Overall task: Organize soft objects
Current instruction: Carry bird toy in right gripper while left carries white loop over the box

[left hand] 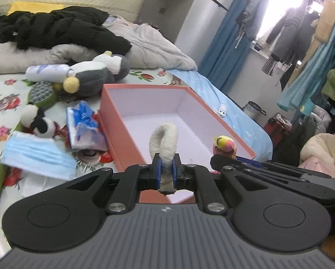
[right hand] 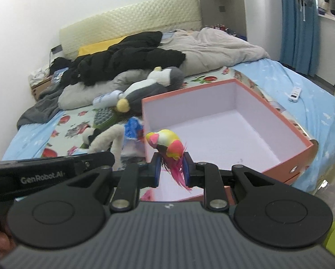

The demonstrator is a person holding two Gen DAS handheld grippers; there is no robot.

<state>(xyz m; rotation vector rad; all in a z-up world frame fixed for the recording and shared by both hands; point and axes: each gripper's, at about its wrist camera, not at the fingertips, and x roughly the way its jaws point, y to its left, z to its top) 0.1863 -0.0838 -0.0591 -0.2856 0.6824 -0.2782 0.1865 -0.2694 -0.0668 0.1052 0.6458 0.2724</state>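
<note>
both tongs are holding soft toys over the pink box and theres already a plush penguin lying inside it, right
Not quite: the pink box is empty inside, as the right wrist view shows. The plush penguin lies on the bed beyond it. Left tongs and right tongs do hold soft toys.

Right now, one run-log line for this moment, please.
left gripper: shut on white plush loop | right gripper: shut on bird toy | pink box: empty

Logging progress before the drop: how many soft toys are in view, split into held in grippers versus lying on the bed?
Held in grippers: 2 (white fuzzy loop, pink-and-yellow plush)
Lying on the bed: 2 (grey penguin plush, small black-and-white plush)
Total: 4
</note>
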